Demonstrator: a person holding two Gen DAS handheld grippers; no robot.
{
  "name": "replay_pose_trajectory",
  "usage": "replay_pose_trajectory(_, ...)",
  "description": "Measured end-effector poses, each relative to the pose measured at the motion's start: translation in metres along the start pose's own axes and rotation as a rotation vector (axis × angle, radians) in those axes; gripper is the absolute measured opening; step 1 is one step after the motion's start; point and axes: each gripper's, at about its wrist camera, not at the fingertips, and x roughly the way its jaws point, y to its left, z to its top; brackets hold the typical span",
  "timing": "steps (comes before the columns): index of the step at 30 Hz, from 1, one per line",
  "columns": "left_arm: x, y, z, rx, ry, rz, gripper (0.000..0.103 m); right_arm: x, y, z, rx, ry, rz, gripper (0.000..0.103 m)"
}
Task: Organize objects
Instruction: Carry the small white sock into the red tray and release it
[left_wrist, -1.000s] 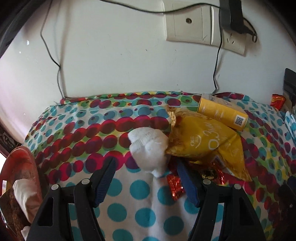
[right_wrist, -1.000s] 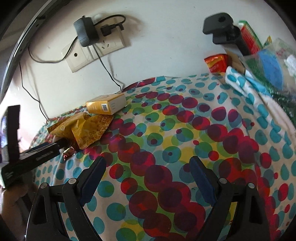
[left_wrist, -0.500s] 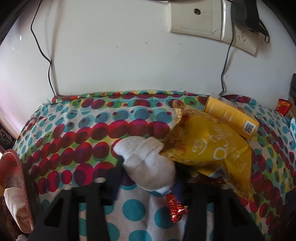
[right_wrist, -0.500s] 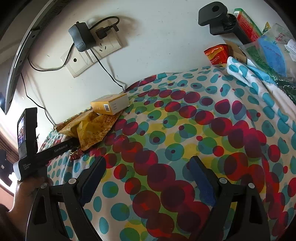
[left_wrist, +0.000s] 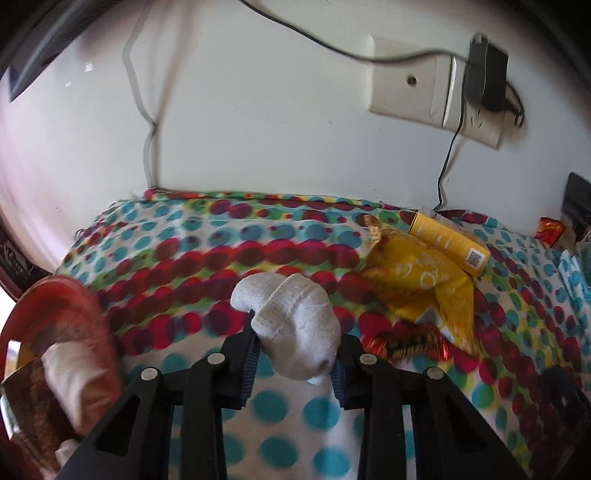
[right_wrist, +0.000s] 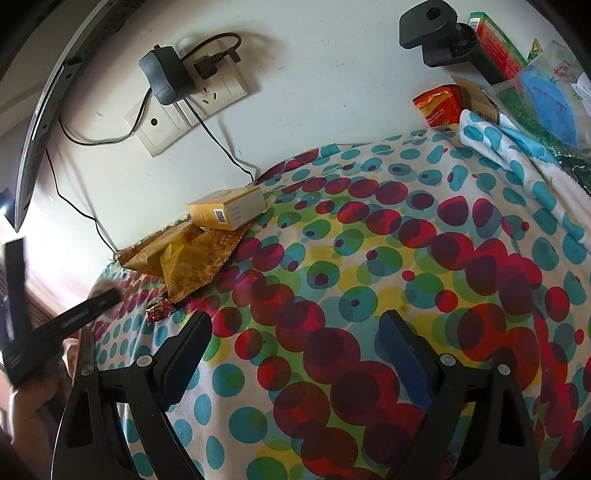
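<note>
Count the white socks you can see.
2. One white knit sock is clamped in the left gripper, whose jaws have just been closing. A second, off-white one lies in the red tray at left. More may be hidden there.

White wall behind, with socket plate, plugged black adapter and thin trailing cables. Below, table under a polka-dot cloth, brightly lit.

A white wall socket plate carries a black power adapter, its thin cable dropping to the dotted tablecloth (red, teal, yellow spots); a black clamp mount juts out above.
</note>
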Motion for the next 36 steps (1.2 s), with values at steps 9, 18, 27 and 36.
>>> replay_pose_trajectory(9,-0.079,0.117,-0.017,-0.08,-0.016,0.056,0.033,-0.001,-0.001,0.0,0.002,-0.001,0.003,0.092)
replay_pose_trajectory(18,-0.084,0.241,-0.017,-0.159,0.06,0.23,0.033,-0.001,0.0,-0.001,-0.001,0.001,-0.001,0.092)
replay_pose_trajectory(27,-0.035,0.265,-0.015,-0.255,0.131,0.264,0.033,0.0,0.001,-0.001,-0.005,0.002,-0.007,0.093)
replay_pose_trajectory(36,-0.004,0.271,-0.018,-0.279,0.182,0.302,0.033,0.002,0.004,-0.002,-0.019,0.008,-0.025,0.093)
